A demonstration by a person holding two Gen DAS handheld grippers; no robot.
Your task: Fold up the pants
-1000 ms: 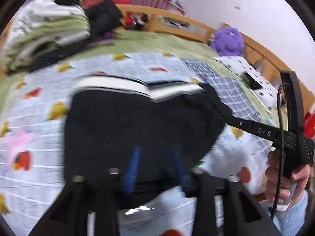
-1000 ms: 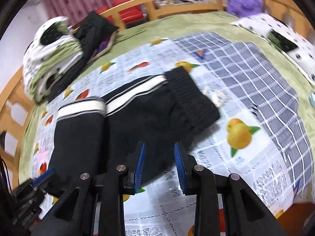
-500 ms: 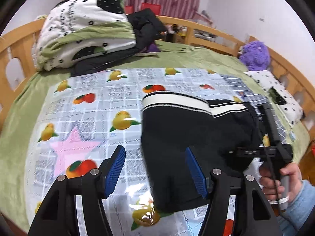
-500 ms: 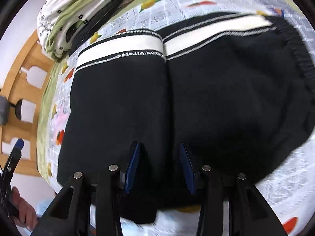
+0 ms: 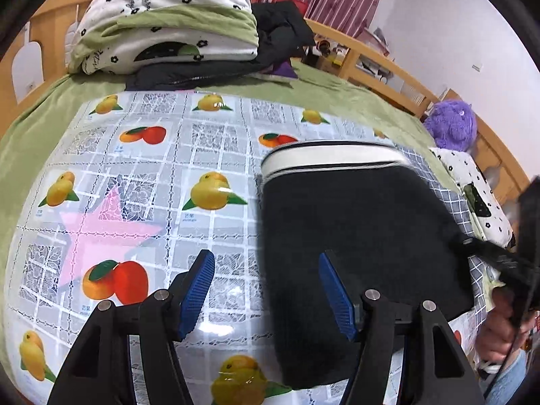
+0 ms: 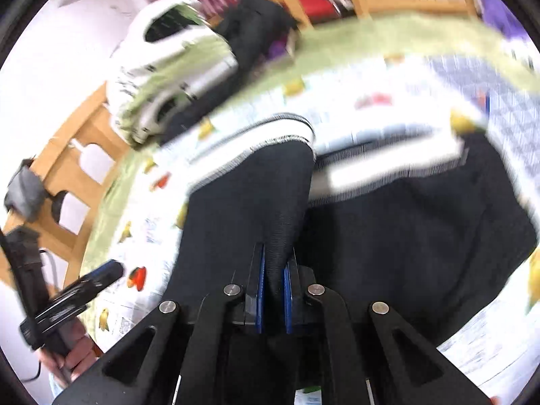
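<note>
Nearest our right gripper point(image 6: 273, 290), the blue pads have just clamped together on a raised fold of the pants point(image 6: 388, 236), pinching the black fabric between them. Our left gripper point(image 5: 266, 290) hangs released, its fingers point(image 5: 197, 287) spread over the pants' near left edge and the fruit-print cloth point(image 5: 135, 168). We see black pants with a white stripe point(image 5: 330, 157), folded into a block, long axis running away from us, striped end farthest. Beyond lies piled bedding point(image 5: 168, 20).
</note>
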